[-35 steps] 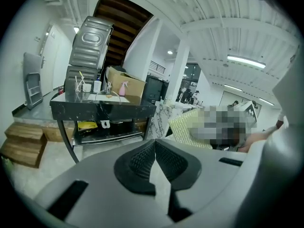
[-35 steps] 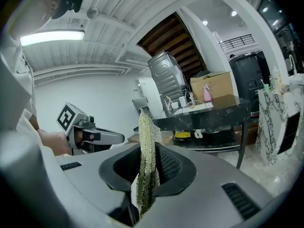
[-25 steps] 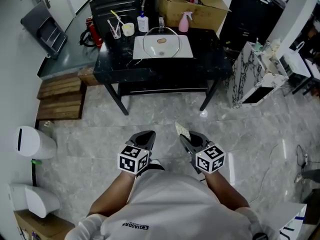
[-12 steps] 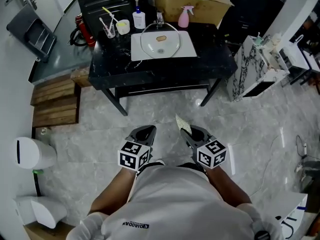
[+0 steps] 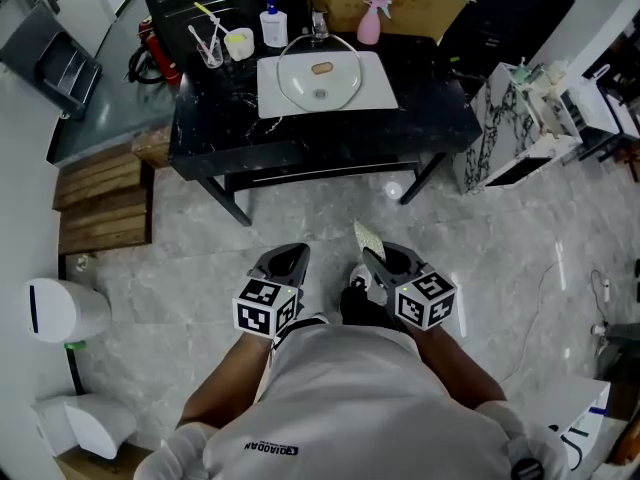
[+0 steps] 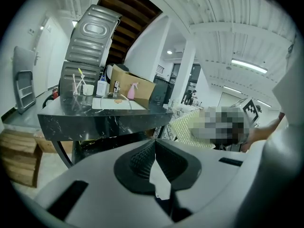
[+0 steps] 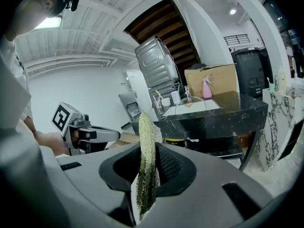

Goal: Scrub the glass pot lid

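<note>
Both claws held off the counter (image 5: 440, 118), above the floor (image 5: 180, 258).
Left claw (image 5: 286, 259): jaws pressed together, nothing between. Glass pot lid (image 5: 320, 76) lies on a white board (image 5: 382, 93) at mid-counter, well apart from both. Right claw (image 5: 377, 259) clamps a green scouring pad (image 5: 365, 236) upright.

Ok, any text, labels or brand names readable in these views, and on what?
"QIAODAN", upside down in the head view: on the white shirt.
Cubes on the left gripper and right gripper: square code markers, no letters.
Labels on the white bottle and pink spray bottle, black table: too small to read.
</note>
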Demonstrator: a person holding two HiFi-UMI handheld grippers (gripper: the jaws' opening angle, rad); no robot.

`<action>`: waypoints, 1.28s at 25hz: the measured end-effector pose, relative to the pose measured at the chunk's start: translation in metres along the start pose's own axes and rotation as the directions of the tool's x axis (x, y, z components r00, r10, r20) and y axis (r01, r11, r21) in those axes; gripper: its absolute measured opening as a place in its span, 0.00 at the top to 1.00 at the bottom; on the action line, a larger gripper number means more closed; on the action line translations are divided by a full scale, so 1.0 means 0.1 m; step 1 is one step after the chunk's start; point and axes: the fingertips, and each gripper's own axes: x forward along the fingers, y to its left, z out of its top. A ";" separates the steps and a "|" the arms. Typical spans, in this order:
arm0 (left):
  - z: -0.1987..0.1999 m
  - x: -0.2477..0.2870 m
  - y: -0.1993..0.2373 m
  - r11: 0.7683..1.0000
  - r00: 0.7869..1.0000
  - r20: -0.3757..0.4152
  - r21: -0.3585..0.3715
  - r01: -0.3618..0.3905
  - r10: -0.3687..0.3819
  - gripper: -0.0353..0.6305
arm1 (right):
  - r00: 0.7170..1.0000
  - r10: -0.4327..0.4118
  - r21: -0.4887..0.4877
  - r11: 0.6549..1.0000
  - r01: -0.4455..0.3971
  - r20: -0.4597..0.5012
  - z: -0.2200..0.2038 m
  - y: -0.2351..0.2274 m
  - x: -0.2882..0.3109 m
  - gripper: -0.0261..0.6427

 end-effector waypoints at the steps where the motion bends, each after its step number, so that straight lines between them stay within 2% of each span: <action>1: 0.01 0.04 0.03 1.000 1.000 -0.002 -0.002 0.000 0.000 0.92 | 1.000 0.004 -0.001 1.000 -0.004 0.000 0.02 -0.03 0.04 0.83; 8: 0.19 0.43 0.26 1.000 0.999 -0.028 0.006 -0.015 0.015 0.92 | 0.999 0.040 -0.004 0.999 -0.039 0.006 0.27 -0.40 0.41 0.83; 18: 1.12 1.26 0.58 0.995 0.995 0.020 0.037 -0.093 0.093 0.92 | 0.992 0.111 -0.052 0.993 -0.108 0.057 1.12 -1.27 0.87 0.83; 23: 1.46 1.67 0.65 0.991 0.992 0.024 0.050 -0.122 0.121 0.92 | 0.986 0.146 -0.077 0.987 -0.140 0.085 1.51 -1.69 1.01 0.83; 28: 1.67 2.04 0.72 0.989 0.989 0.035 0.041 -0.144 0.142 0.92 | 0.982 0.170 -0.081 0.983 -0.164 0.078 1.63 -2.04 1.16 0.83; 32: 1.68 2.22 0.76 0.988 0.989 0.012 0.047 -0.147 0.146 0.92 | 0.981 0.180 -0.065 0.982 -0.175 0.073 1.65 -2.22 1.27 0.83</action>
